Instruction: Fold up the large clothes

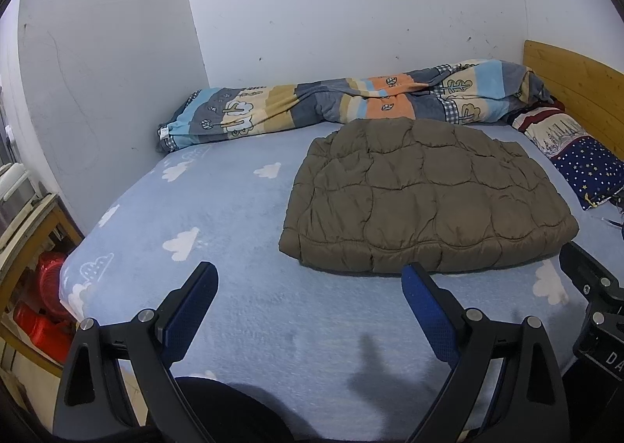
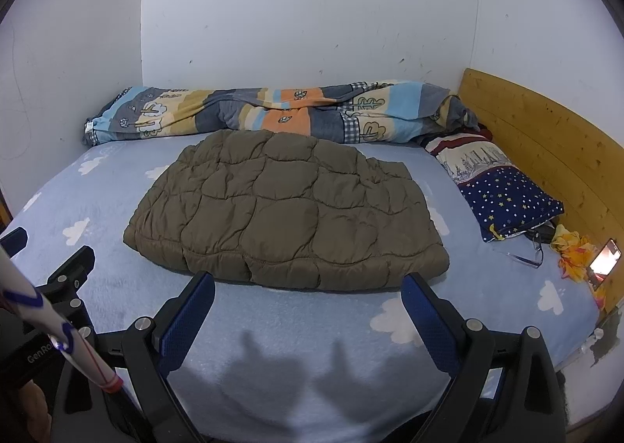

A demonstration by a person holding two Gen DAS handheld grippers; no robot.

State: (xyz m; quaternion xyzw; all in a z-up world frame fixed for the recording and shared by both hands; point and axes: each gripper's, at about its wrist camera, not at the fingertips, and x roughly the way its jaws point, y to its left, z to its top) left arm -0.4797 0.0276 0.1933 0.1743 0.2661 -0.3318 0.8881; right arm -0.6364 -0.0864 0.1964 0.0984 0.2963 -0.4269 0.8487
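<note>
An olive-brown quilted jacket (image 1: 425, 193) lies folded into a compact rectangle on the light blue cloud-print bed sheet (image 1: 218, 209); it also shows in the right wrist view (image 2: 288, 209). My left gripper (image 1: 310, 275) is open and empty, above the sheet just in front of the jacket's near left edge. My right gripper (image 2: 308, 283) is open and empty, close to the jacket's near edge. Each gripper is partly visible in the other's view, the right one (image 1: 592, 279) and the left one (image 2: 66, 267).
A rolled patterned quilt (image 2: 273, 111) lies along the back wall. A star-print pillow (image 2: 503, 193), glasses (image 2: 526, 254), a yellow cloth (image 2: 573, 252) and a lit phone (image 2: 604, 257) sit by the wooden headboard (image 2: 546, 146). A wooden shelf with red items (image 1: 43, 287) stands left of the bed.
</note>
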